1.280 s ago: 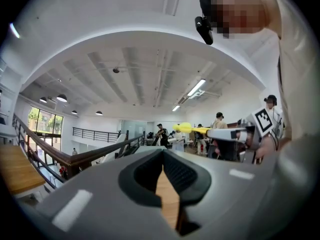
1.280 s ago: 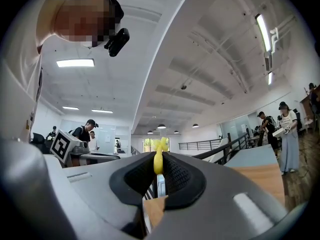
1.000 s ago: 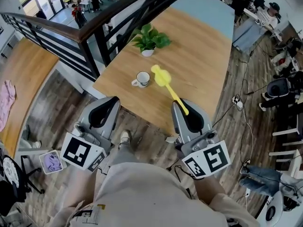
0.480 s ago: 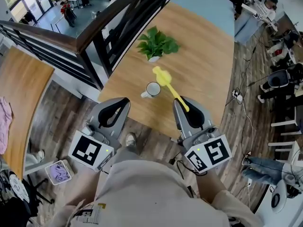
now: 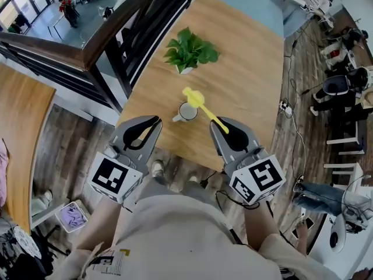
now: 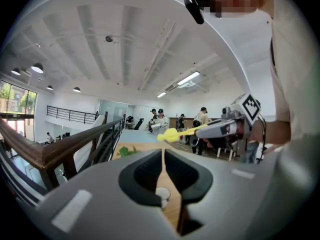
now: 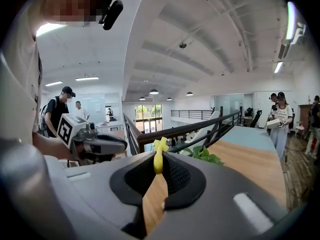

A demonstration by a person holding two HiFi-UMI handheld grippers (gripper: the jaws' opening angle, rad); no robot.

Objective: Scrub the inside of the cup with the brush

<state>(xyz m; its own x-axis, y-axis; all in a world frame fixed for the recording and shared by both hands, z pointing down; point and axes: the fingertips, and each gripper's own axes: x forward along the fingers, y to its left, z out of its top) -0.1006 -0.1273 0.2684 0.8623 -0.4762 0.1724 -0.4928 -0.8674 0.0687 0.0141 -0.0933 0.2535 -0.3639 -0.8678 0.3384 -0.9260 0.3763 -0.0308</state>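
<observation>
near cup (image 5: 186,113), yellow brush (image 5: 204,109), handle end hidden in right claw (image 5: 226,127)

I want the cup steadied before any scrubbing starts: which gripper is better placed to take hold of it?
Left. The left gripper is empty, its fingers have just been opening, and the cup sits straight ahead of it. The right gripper is shut on the brush.

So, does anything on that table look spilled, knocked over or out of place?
Nothing stands out. The white cup stands upright on the wooden table, the potted plant is upright too, and the right gripper holds the yellow brush. No spill shows.
</observation>
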